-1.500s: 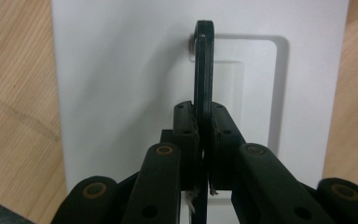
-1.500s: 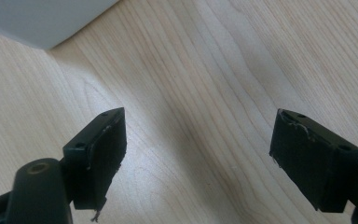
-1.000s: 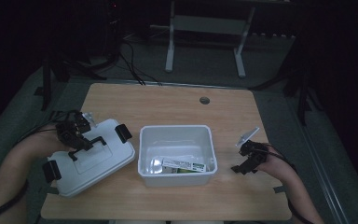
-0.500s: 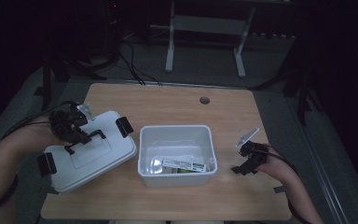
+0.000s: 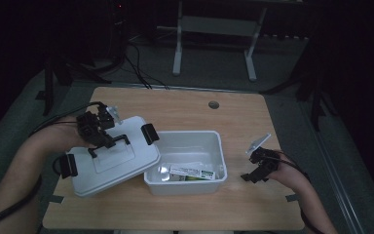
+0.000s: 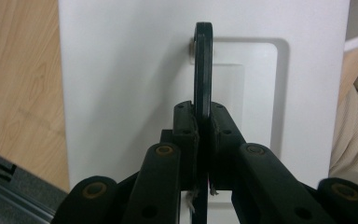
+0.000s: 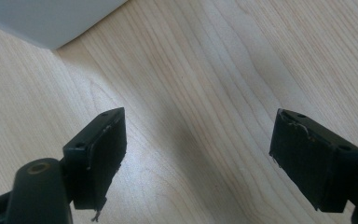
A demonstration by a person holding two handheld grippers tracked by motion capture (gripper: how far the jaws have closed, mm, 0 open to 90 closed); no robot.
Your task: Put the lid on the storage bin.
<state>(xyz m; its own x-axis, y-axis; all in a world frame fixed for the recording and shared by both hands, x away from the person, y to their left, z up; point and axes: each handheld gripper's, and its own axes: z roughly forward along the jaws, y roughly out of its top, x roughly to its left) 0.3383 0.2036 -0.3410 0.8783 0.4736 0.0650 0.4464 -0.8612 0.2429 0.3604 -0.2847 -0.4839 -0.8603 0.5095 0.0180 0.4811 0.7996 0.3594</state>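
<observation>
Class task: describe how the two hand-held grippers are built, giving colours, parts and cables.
Both the left gripper and the right gripper are black, with linked arms joined by brass-coloured pivots and flat rectangular pads. A black cable trails from each. The right carries a grey three-cornered plate.

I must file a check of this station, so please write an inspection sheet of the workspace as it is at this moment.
Surface: wooden table, with a round hole near the far edge.
Job's things: white lid with black handle and black latches, its right edge over the rim of the open white bin; small packets lie inside the bin.
Clutter: nothing seen.
Grippers: left gripper shut on the handle; right gripper open above bare wood, right of the bin.
Cables: one trails from each gripper; more lie on the floor beyond the table.
Surroundings: dark room, grey floor, a pale stand frame behind.
</observation>
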